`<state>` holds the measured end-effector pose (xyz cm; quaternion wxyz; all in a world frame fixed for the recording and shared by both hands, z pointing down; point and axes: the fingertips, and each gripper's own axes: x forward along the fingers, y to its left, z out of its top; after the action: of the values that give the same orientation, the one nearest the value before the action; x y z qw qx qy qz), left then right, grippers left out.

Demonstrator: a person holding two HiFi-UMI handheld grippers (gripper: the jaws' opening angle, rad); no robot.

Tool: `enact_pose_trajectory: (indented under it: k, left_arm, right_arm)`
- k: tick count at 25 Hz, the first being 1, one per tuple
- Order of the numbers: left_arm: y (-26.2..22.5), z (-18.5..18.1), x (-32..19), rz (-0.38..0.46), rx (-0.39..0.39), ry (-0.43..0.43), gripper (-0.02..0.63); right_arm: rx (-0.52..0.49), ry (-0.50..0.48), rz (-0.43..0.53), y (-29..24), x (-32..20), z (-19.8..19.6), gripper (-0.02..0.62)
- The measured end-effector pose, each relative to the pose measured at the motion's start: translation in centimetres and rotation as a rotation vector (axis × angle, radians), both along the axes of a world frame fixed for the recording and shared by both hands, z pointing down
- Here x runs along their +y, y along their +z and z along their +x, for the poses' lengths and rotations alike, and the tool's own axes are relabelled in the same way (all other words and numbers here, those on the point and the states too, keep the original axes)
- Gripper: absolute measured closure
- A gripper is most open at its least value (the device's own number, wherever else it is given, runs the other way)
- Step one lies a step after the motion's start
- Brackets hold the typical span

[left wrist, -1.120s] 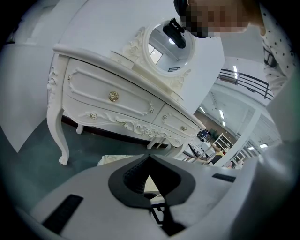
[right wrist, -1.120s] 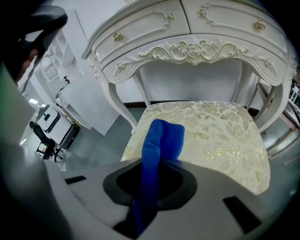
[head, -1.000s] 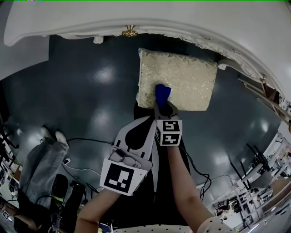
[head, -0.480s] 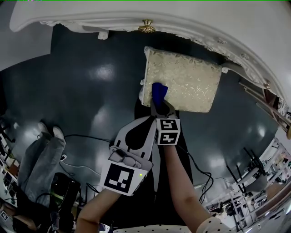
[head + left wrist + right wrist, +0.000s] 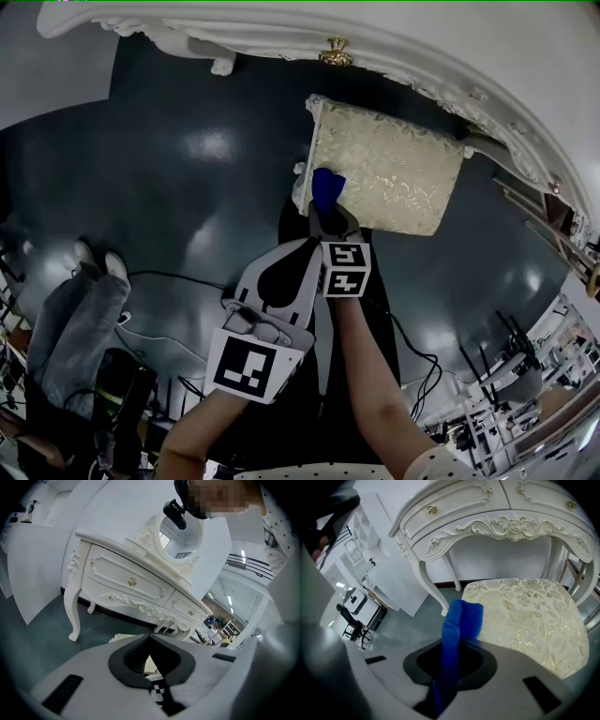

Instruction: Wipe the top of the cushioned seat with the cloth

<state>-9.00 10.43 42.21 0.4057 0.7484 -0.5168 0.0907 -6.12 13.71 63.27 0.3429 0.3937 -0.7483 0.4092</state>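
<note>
right claw (image 5: 324, 216): clamped on the blue cloth (image 5: 461, 620), which stands up out of the jaws as a folded strip. the free end sits over the seat (image 5: 529, 616) at its near-left corner. i can't tell whether it presses the fabric or only hangs just above it.

left claw (image 5: 307, 249): jaws together, nothing in them, held low beside the right one and clear of the seat.

seat sits on the floor (image 5: 187, 187), tucked partly under the white dresser (image 5: 487, 517). top looks bare apart from the cloth.

judgement: the wipe is at its start, or between strokes, at the left edge. most of the top, out to the right edge and the far edge under the dresser, looks yet to be covered.

how to do it well:
- tip the claw down so a broad face of the cloth lies flat, not just the folded tip.
- press lightly; the cushion will give, and the raised pattern may drag the cloth.
- run long overlapping strokes from the left edge to the right edge, working from near to far.
- mind the dresser legs at the far corners.
- grip firm, or the strip may slide out.
</note>
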Motion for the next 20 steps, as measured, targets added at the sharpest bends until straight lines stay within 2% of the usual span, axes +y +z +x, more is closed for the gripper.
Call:
enact_pose_trajectory:
  k: [11, 20]
  left_arm:
    - [-0.1, -0.8, 0.4, -0.005, -0.006, -0.025, 0.609]
    - [0.4, -0.1, 0.0, -0.006, -0.009, -0.002, 0.609]
  right_arm:
    - [-0.018, -0.043, -0.001, 0.1, 0.2, -1.5, 0.534]
    - [-0.041, -0.079, -0.014, 0.7, 0.4, -2.7, 0.534]
